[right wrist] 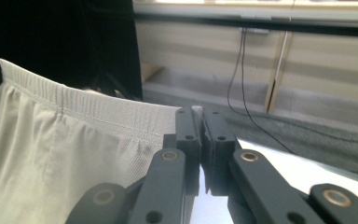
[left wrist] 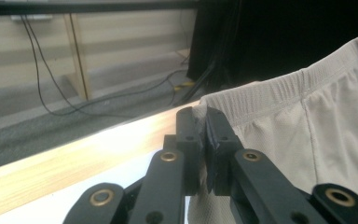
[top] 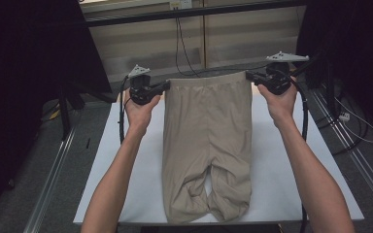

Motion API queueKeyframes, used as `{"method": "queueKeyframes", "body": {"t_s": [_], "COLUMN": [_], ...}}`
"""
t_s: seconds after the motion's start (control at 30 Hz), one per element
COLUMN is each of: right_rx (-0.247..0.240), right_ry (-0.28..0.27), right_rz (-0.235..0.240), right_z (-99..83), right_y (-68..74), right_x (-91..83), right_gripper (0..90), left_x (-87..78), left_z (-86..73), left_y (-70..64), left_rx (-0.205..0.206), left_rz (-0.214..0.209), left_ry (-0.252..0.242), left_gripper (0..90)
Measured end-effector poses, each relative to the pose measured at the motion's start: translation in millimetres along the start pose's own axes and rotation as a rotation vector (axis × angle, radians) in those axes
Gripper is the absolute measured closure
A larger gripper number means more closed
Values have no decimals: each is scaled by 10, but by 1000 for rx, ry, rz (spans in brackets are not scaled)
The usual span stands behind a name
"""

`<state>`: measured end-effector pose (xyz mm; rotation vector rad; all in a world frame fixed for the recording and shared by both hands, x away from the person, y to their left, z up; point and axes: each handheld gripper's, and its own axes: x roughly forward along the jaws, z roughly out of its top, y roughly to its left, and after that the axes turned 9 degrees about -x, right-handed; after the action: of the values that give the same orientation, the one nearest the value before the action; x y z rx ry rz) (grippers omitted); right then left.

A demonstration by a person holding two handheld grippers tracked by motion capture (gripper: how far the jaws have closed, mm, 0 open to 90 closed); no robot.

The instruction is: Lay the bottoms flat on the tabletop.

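One pair of beige shorts [top: 207, 141], two grippers, one white table [top: 281, 165].

Left gripper [top: 165, 86] and right gripper [top: 249, 76] each clamp one waistband corner; shorts hang stretched between them, legs resting on the table below. No legible writing.

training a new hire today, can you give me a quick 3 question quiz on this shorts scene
1. True or false: the left gripper and the right gripper each pinch one end of the waistband of the beige shorts.
2. Which part of the shorts rests on the white table? A) the waistband B) the leg ends C) nothing, they hang free
3. Fill in: the waistband is held ____ between the two grippers, slack or stretched.

Key
1. True; both gripper views show jaws shut on the elastic band.
2. B; the legs lie bunched near the table's near edge.
3. Stretched.
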<state>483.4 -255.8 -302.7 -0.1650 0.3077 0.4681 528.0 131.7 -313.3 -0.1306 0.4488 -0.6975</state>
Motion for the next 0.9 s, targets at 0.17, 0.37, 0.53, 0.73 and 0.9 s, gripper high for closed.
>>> {"method": "queueKeyframes", "body": {"t_s": [0.17, 0.37, 0.53, 0.73, 0.9], "right_rx": [23, 32, 45, 32, 18], "right_ry": [-7, 51, 108, 149, 134], "right_rz": [-41, -44, -56, -87, -26], "right_z": [100, -26, -235, -328, -474], "right_y": [-124, -138, -124, -67, 78], "right_x": [121, 293, 463, 457, 226], "right_gripper": [859, 858, 821, 500, 429], "left_x": [166, 338, 423, 345, 123], "left_z": [139, -42, -150, -270, -442], "left_y": [42, 142, 198, 238, 158], "left_rx": [-35, -50, -68, -65, -29], "left_rz": [9, 37, 78, 152, 131], "left_ry": [-13, 54, 83, 120, 116], "left_gripper": [858, 857, 804, 352, 218]}}
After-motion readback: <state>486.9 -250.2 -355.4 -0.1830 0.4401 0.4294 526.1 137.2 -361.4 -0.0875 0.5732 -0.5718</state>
